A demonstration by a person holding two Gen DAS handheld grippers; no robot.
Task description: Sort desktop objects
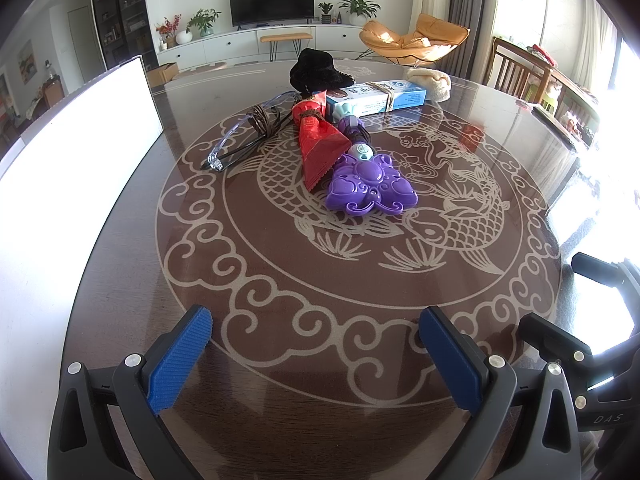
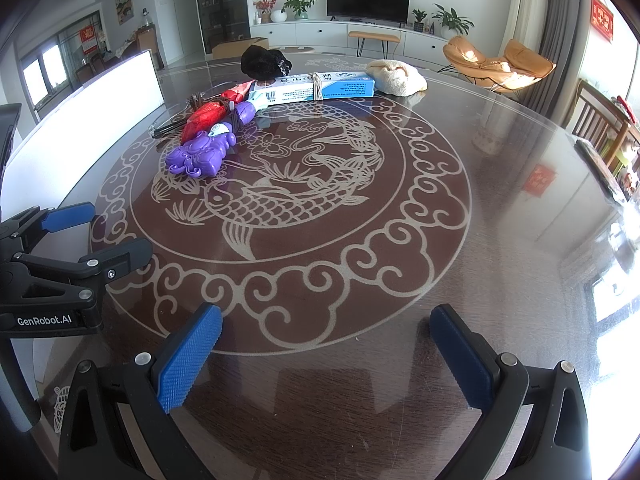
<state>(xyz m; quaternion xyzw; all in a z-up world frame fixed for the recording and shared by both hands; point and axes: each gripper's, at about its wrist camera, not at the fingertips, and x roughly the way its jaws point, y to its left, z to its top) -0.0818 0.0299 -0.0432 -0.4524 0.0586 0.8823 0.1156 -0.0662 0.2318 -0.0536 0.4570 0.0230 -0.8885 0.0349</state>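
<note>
A pile of objects lies on the round glass-topped table: a purple flower-shaped toy wand, a red folded packet, clear safety glasses, a blue-and-white box, a black hairpiece and a cream cloth. My left gripper is open and empty, well short of the pile. My right gripper is open and empty, to the right of the left one.
A white bin stands along the table's left side. Wooden chairs stand at the far right. The right gripper's body shows at the left wrist view's right edge.
</note>
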